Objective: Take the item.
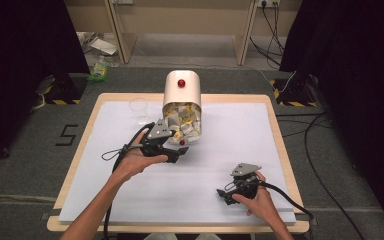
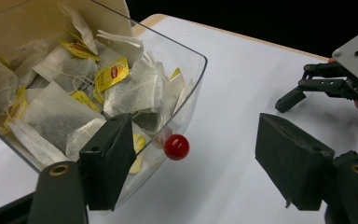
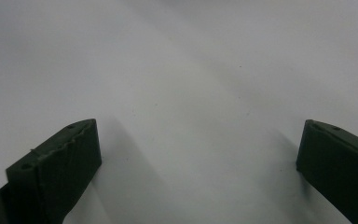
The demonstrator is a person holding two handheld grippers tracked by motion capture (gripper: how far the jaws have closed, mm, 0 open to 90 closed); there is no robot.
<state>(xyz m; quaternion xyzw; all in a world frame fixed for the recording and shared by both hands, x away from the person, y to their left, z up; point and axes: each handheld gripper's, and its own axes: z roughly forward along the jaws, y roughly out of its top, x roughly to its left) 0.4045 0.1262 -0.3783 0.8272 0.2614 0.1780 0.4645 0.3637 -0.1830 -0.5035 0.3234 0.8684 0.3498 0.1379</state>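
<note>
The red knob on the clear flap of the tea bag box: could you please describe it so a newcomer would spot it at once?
On the white table lies a cream tea bag dispenser, its clear flap open toward the person. The red knob sits on that flap's front, between the open left tongs. A second red knob sits on the cream top, farther back.

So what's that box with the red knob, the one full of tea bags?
The box is a cream container lying on its side on the white table, its clear plastic lid swung open towards the person. One red knob sits on the cream shell, another on the lid's front. White tea bags with yellow tags fill it. The left gripper, jaws open, straddles the lid's edge.
</note>
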